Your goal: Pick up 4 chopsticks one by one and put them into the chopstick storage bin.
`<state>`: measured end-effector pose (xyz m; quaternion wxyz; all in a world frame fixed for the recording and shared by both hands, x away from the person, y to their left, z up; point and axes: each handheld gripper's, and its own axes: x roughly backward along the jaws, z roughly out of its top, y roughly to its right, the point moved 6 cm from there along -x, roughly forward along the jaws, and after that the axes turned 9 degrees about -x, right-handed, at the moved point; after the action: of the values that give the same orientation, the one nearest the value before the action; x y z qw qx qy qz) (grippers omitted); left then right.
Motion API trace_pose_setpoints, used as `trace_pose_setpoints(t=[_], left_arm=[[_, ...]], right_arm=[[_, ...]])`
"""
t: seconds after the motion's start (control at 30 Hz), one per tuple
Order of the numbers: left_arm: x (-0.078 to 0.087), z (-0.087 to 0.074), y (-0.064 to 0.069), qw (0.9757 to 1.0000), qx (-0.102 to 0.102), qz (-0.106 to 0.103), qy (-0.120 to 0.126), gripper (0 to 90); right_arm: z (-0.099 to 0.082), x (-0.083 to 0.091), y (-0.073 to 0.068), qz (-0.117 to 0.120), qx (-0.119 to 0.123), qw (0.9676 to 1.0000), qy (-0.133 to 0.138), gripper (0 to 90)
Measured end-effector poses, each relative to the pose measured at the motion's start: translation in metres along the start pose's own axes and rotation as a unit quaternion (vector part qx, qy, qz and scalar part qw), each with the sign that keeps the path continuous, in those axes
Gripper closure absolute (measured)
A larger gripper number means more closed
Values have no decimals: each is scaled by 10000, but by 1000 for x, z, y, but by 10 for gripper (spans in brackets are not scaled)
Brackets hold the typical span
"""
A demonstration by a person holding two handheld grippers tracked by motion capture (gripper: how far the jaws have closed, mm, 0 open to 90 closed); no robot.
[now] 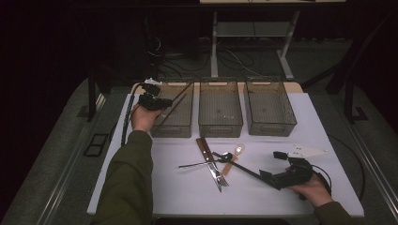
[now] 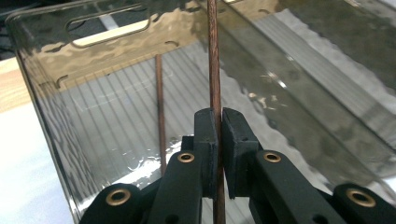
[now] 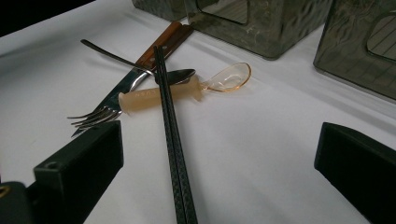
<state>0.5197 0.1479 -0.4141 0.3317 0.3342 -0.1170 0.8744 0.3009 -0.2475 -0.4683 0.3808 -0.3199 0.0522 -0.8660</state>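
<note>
My left gripper (image 2: 219, 117) is shut on a thin brown wooden chopstick (image 2: 215, 65), which points into the left smoky plastic bin (image 2: 44, 93). A second brown chopstick (image 2: 160, 107) lies on that bin's floor. From above, the left gripper (image 1: 162, 102) hovers at the bin's near left corner (image 1: 185, 130). My right gripper (image 3: 219, 140) rests low over the white table with its jaws wide open. A pair of black chopsticks (image 3: 173, 140) lies between them, untouched by either pad. The right gripper (image 1: 272, 165) sits at the table's front right.
A translucent orange spoon (image 3: 154, 98), a metal spoon (image 3: 180, 74), a fork (image 3: 98, 112) and a wooden-handled knife (image 3: 163, 42) lie crossed in a pile mid-table. Two more smoky bins (image 1: 220, 127) (image 1: 270, 127) stand in a row right of the first.
</note>
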Motion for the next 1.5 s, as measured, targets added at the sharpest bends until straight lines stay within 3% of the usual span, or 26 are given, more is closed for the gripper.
trace_pose_setpoints(t=[0.1, 0.27, 0.37, 0.7, 1.0, 1.13, 1.4, 1.5], left_arm=[[-5, -3, -5, 9999, 164, 43, -23, 847], [-11, -9, -10, 9993, 270, 133, -216, 846], [-10, -9, -11, 9991, 336, 196, -178, 816], [-2, -4, -1, 9997, 44, 170, -165, 644], [19, 5, 27, 9990, -205, -229, 323, 494], [27, 3, 43, 9977, -447, -363, 355, 437], [43, -15, 76, 9936, -636, -689, 635, 351], [47, -27, 87, 9925, -755, -741, 620, 304]], right_arm=[[0, 1, 0, -20, -19, 10000, -23, 11], [-1, 3, 1, -56, -11, 10000, -16, 11], [-2, 4, 1, -58, -16, 10000, -4, 11], [-2, 4, 1, -70, -15, 10000, -15, 11], [-2, 4, 2, -86, -8, 10000, -37, 11], [-2, 4, 2, -94, -5, 9999, -81, 11], [-1, 5, -1, -19, 0, 9997, -260, 11], [-2, 5, -2, -22, 40, 9996, -284, 11]])
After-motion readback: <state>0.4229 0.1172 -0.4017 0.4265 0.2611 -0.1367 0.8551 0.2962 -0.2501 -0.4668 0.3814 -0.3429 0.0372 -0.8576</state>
